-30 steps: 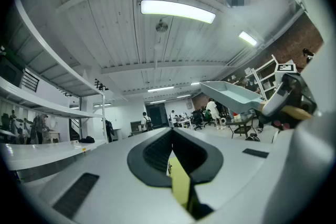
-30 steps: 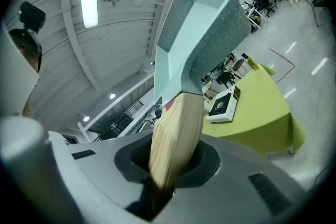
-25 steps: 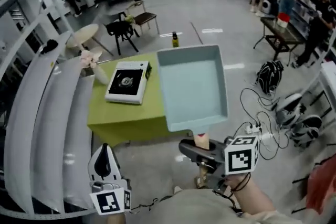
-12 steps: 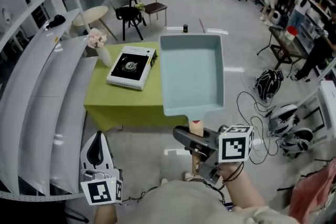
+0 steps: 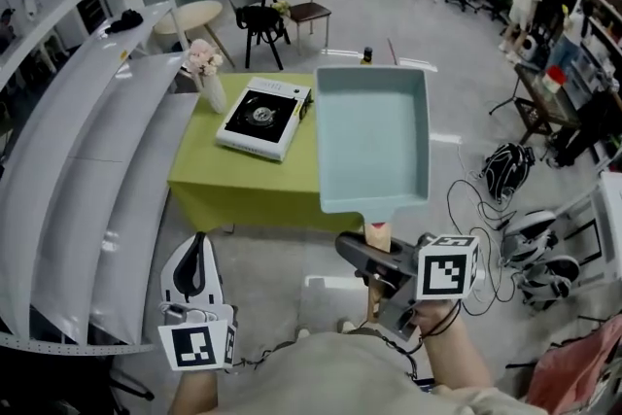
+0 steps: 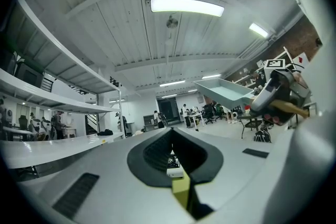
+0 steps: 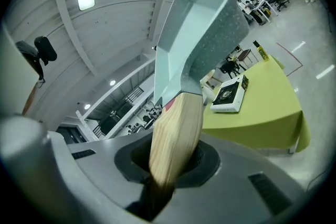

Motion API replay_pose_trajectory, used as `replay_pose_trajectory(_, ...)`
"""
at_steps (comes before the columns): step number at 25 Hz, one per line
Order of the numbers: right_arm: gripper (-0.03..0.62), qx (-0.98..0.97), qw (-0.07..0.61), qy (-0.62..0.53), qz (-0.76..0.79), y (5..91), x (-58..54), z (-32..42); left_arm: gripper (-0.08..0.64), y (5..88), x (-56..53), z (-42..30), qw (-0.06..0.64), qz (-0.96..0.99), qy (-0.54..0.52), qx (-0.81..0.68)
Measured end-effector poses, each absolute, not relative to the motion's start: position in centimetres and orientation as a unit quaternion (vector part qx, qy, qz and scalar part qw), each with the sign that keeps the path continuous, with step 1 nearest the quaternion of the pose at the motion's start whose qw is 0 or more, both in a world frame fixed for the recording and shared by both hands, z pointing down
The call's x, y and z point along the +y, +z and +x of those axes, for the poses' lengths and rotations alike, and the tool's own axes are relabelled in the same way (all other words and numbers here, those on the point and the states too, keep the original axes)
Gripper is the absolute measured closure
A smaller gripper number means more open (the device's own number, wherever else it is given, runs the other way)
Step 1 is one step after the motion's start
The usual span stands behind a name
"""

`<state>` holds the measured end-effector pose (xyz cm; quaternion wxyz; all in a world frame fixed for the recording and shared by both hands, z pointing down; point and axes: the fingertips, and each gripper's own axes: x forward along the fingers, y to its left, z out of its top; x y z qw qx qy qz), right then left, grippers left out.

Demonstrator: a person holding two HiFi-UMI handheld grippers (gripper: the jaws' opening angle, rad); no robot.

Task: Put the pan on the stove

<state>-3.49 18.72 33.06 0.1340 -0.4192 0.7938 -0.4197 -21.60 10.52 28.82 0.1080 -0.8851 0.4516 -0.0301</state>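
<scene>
In the head view, the right gripper [image 5: 367,259] is clamped on the wooden handle [image 5: 376,234] of the pan [image 5: 374,136]. The pan is carried in the air, bottom down. Its long axis runs from the handle straight away from the person. The stove [image 5: 262,117] sits on the green surface [image 5: 243,182], ahead of the pan and to its left, well apart from it. A vase of flowers [image 5: 207,78] stands just beyond the stove's left corner. The left gripper [image 5: 196,258] hangs low at the left, on the stove's side, short of the surface.

In the left gripper view, the jaws stand drawn together with only a thin slit between the pads. Nothing is between them. Through the slit a strip of the green surface shows. The pan and the right gripper show at the right edge.

In the right gripper view, the jaws are part closed and pressed on the handle, which fills the gap between the pads. The pan body rises up and away from the gripper. The stove appears past the handle, to its right and lower.

Judgement: the pan is not yet on the stove. The coming move depends on carrying the pan forward and leftward over the burner. The right hand has to make it, as it alone holds the pan.
</scene>
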Motion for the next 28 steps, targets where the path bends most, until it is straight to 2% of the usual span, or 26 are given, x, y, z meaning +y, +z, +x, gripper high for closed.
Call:
replay_pose_trajectory(11, 0.532, 0.792, 0.130, -0.431, -0.413, 33.8, 16.3, -5.1, 0.554, 29.7, 8.0, -23.6, 0.106, -0.885, -0.038, 0.453)
replay_pose_trajectory(28, 0.532, 0.798, 0.104, -0.457, -0.379, 37.9, 5.0, 1.1, 0.554, 31.7, -2.4, -16.9, 0.107, -0.869, -0.063, 0.479)
